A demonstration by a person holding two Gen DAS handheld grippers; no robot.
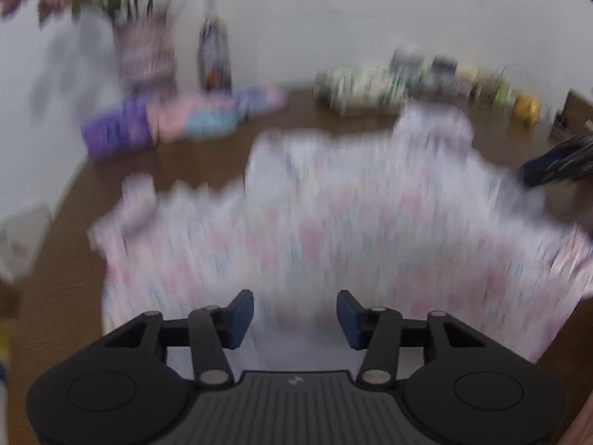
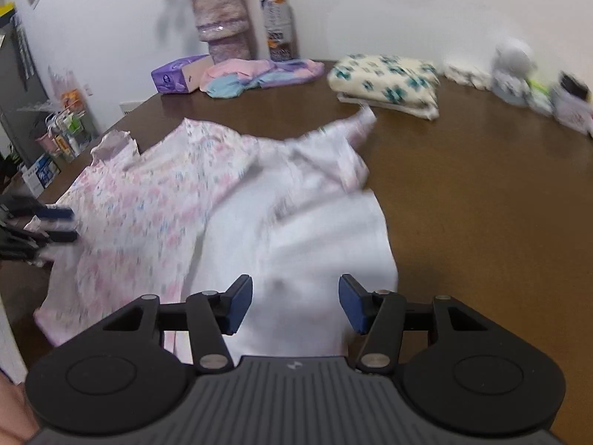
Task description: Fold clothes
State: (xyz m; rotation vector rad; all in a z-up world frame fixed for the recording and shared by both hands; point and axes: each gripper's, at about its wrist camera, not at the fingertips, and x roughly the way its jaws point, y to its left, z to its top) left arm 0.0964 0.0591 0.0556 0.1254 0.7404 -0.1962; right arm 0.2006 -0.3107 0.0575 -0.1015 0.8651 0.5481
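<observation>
A white garment with a pink floral print (image 2: 148,204) lies spread on the brown table (image 2: 481,204). Its right part is turned over and shows the plain white inside (image 2: 315,244). My right gripper (image 2: 295,302) hovers open over that white part, with nothing between its blue pads. In the heavily blurred left wrist view my left gripper (image 1: 295,315) is open above the same garment (image 1: 333,222). Each gripper also shows at the edge of the other view: the left gripper (image 2: 55,224) at the garment's left side, the right gripper (image 1: 556,163) at its right side.
Along the wall stand a vase of flowers (image 2: 222,15) and a bottle (image 2: 280,22). Near them lie a purple tissue pack (image 2: 174,76), folded pink and blue clothes (image 2: 259,74) and a folded cream cloth with teal flowers (image 2: 389,81). Small items (image 2: 519,74) crowd the back right.
</observation>
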